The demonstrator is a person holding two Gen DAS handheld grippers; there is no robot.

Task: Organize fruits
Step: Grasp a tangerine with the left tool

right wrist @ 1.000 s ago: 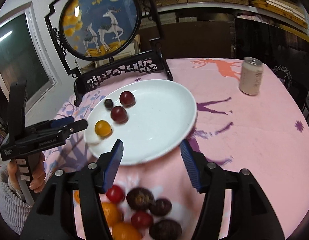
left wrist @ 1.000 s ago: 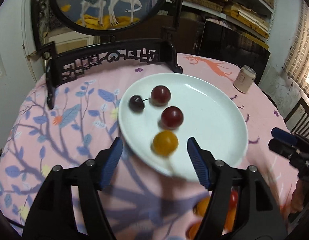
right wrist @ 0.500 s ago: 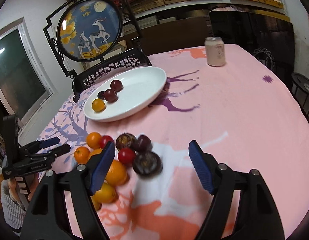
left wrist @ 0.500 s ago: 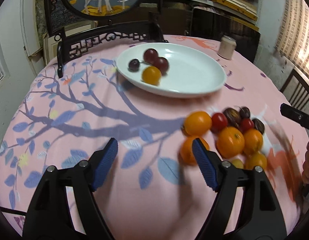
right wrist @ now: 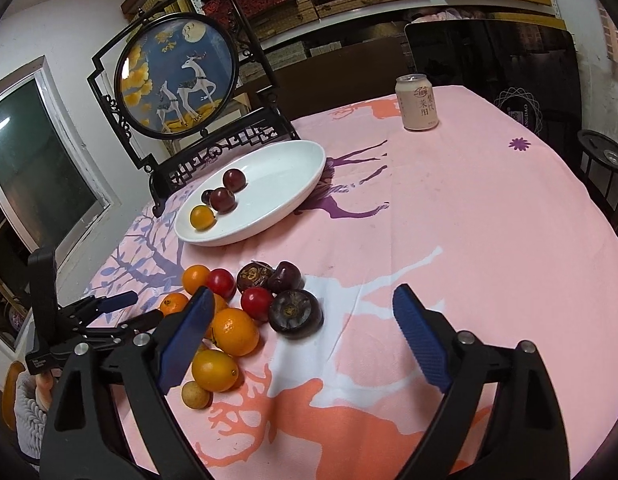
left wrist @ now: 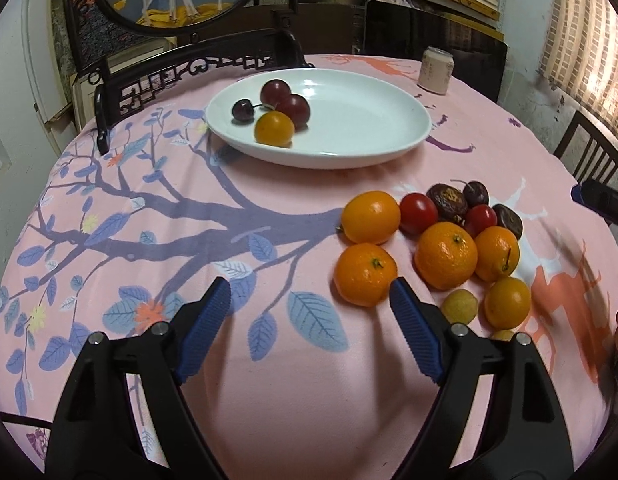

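Observation:
A white plate [left wrist: 369, 120] [right wrist: 293, 172] holds two dark red plums [left wrist: 293, 110], a cherry [left wrist: 243, 111] and a yellow-orange fruit [left wrist: 274, 128]. A pile of loose fruit lies on the pink cloth: oranges [left wrist: 445, 255] [right wrist: 234, 331], red cherry tomatoes [left wrist: 418, 213], dark fruits [right wrist: 295, 313] and small yellow ones [left wrist: 461, 306]. My left gripper [left wrist: 311, 334] is open and empty, just left of the nearest orange [left wrist: 365, 274]. My right gripper [right wrist: 305, 338] is open and empty, above the cloth right of the pile. The left gripper also shows in the right wrist view [right wrist: 121, 312].
A pink drink can [left wrist: 436, 70] [right wrist: 417, 102] stands at the table's far side. A round deer screen on a black carved stand [right wrist: 177, 80] [left wrist: 181, 76] stands behind the plate. A chair [left wrist: 589, 152] is at the right edge.
Both grippers have drawn back from the plate toward the near side of the table. The fruit pile has come into fuller view. Both stay open and empty.

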